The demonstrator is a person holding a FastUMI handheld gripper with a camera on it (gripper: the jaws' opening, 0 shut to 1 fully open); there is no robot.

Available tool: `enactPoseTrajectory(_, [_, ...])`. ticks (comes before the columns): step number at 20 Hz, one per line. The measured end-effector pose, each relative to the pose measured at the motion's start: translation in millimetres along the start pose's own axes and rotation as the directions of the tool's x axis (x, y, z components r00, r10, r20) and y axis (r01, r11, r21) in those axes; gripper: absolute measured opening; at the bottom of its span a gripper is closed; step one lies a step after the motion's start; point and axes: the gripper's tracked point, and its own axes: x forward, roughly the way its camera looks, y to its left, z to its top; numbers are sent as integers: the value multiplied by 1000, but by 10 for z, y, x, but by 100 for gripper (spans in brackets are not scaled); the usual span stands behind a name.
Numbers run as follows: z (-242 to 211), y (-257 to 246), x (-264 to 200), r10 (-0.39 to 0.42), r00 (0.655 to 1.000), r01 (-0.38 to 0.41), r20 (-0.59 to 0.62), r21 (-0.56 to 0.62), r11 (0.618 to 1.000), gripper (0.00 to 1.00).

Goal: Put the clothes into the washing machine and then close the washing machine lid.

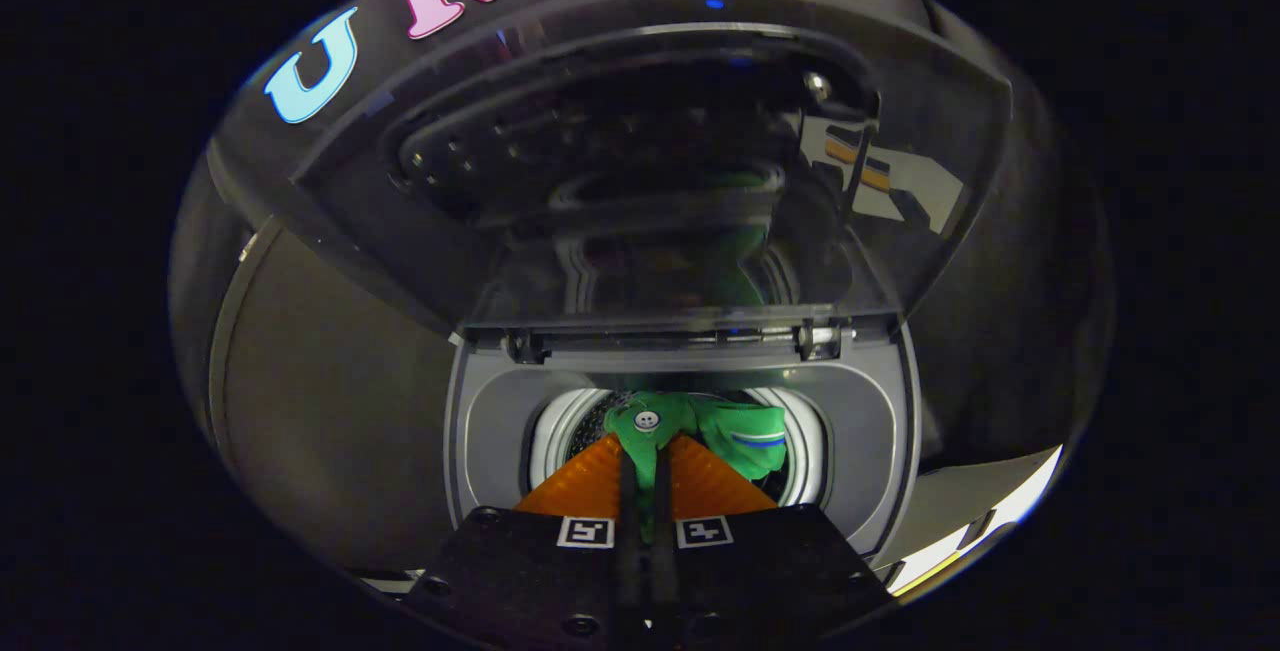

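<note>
Looking along the tongs point(645, 451), the gripper view shows both fingers pressed together on a fold of the green garment point(735, 436), which hangs over the round drum opening point(800, 431) of the washing machine point(480, 421), just ahead of the fingertips. The cloth appears light, soft and limp, so a pinch on any bunched fold should hold it. It is bright green, with a white button point(647, 420) and a blue-and-white stripe; the clear lid point(650, 161) stands raised beyond.

Dark booth wall point(330, 331), pale floor strip point(1000, 511) (lower corner)
</note>
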Motion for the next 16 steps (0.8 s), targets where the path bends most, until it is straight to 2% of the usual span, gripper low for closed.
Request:
enactPoseTrajectory(2, [-119, -10, 141, -1, 1000, 1, -8, -15, 1000, 8])
enactPoseTrajectory(4, [-236, -109, 282, -44, 999, 42, -26, -47, 998, 8])
enactPoseTrajectory(7, [-407, -135, 378, -56, 996, 55, -74, -11, 998, 8])
enactPoseTrajectory(8, [-489, -171, 430, -56, 995, 57, -85, 8, 998, 13])
enactPoseTrajectory(10, [-433, -202, 409, -70, 996, 71, -53, 4, 997, 16])
enactPoseTrajectory(11, [-416, -204, 418, -70, 997, 70, -34, -3, 998, 12])
enactPoseTrajectory(15, [-371, -171, 387, -71, 997, 71, -39, 3, 997, 24])
enactPoseTrajectory(16, [-375, -131, 407, -57, 997, 58, -47, 27, 998, 25])
